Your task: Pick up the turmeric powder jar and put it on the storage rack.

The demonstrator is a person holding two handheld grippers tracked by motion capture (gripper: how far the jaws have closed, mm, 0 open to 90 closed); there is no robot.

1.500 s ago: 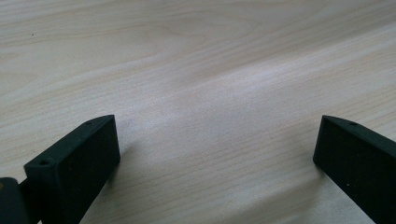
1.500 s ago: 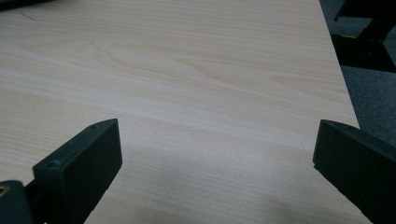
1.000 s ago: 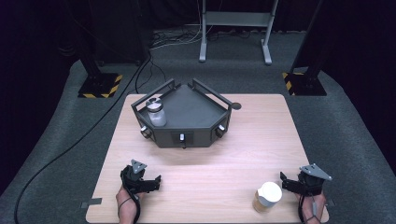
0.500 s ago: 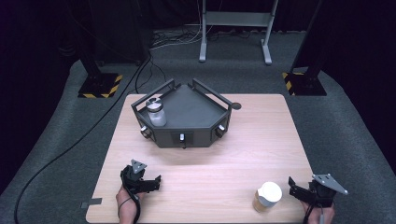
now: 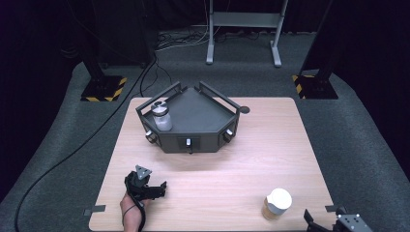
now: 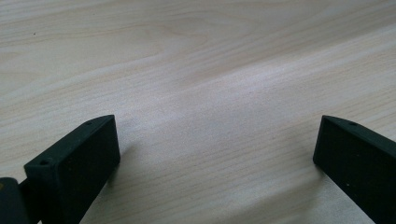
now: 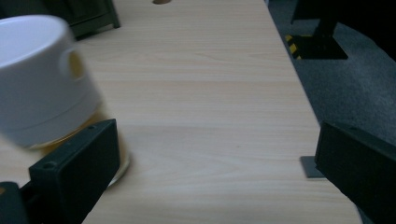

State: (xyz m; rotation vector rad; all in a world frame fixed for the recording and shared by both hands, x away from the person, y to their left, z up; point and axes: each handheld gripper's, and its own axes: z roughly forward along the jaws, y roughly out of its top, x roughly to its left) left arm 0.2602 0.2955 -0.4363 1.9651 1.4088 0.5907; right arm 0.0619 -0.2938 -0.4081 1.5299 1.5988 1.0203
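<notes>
Near the front right corner of the wooden bench (image 5: 290,145), a white-lidded jar of amber contents (image 5: 277,204) is seen standing upright, touched by nothing. Just to its right, at the bench's front edge, the right gripper (image 5: 329,228) is held with its jaws spread wide; in the right gripper view the jar (image 7: 44,79) appears at the left, close beside the left jaw but outside the gap between the jaws, so it is not gripped. At the front left, the left gripper (image 5: 154,189) is held low over bare wood, and its own view shows both jaws parted with nothing between them. Toward the back of the bench a dark angular tray (image 5: 203,113) is placed, and a second jar with a pale lid (image 5: 161,116) is found standing in its left corner. As a judgement, the work appears to be the moving of jars into the tray: one jar is already in place there, while the amber jar is left on the bench, with grasping, carrying and setting down yet to be done. For that, the right gripper would need to be brought around the jar so that it sits between the jaws before they are closed.
</notes>
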